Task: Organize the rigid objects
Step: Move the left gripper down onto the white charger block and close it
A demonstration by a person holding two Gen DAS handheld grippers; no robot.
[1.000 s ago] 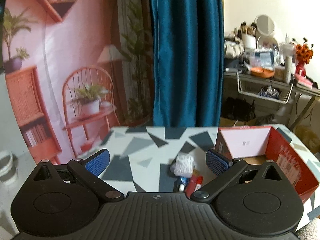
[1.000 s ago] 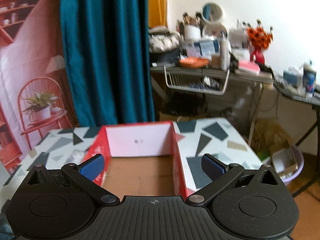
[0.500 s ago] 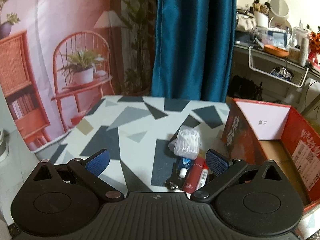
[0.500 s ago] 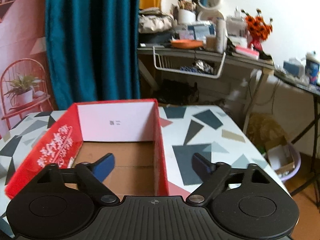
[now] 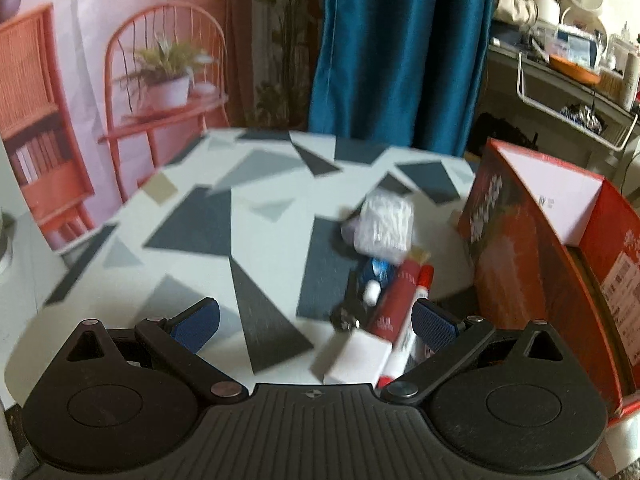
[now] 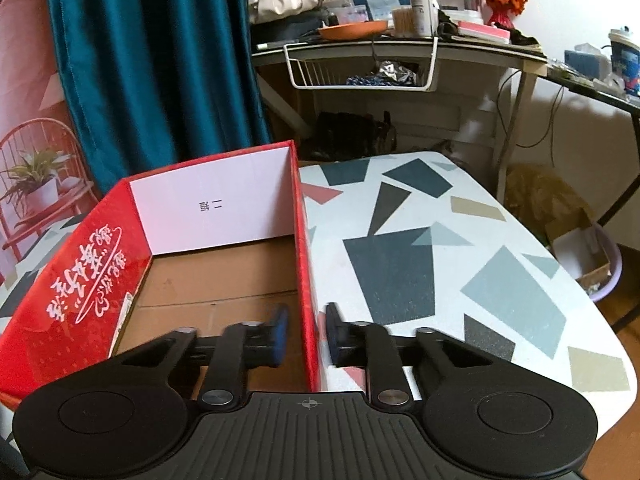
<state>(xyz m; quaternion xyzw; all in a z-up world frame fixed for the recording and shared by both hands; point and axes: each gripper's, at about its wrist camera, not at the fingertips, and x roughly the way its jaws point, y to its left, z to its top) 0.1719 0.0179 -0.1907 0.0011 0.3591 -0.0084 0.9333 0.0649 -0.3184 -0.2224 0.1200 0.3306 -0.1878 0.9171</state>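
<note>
Right gripper (image 6: pixel 306 334): jaws just closed, astride right wall of red box (image 6: pixel 80 292), pads pinching it. Box open-topped, bare cardboard floor, on patterned table (image 6: pixel 500 280).

Left gripper (image 5: pixel 314 322): jaws wide, nothing between pads, low over table (image 5: pixel 192 220). Ahead, just left of box (image 5: pixel 504 248): white packet (image 5: pixel 386 226), blue tube (image 5: pixel 376 274), red tube (image 5: pixel 394 304), marker (image 5: pixel 416 304), white block (image 5: pixel 356 360), clustered and touching.

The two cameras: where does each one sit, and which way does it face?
Left wrist: on the left gripper, facing down and forward at small items on the table; its open fingers show.
Right wrist: on the right gripper, facing into the box; its fingers, just closed, pinch the box wall.
Shared: box, table, blue curtain.
</note>
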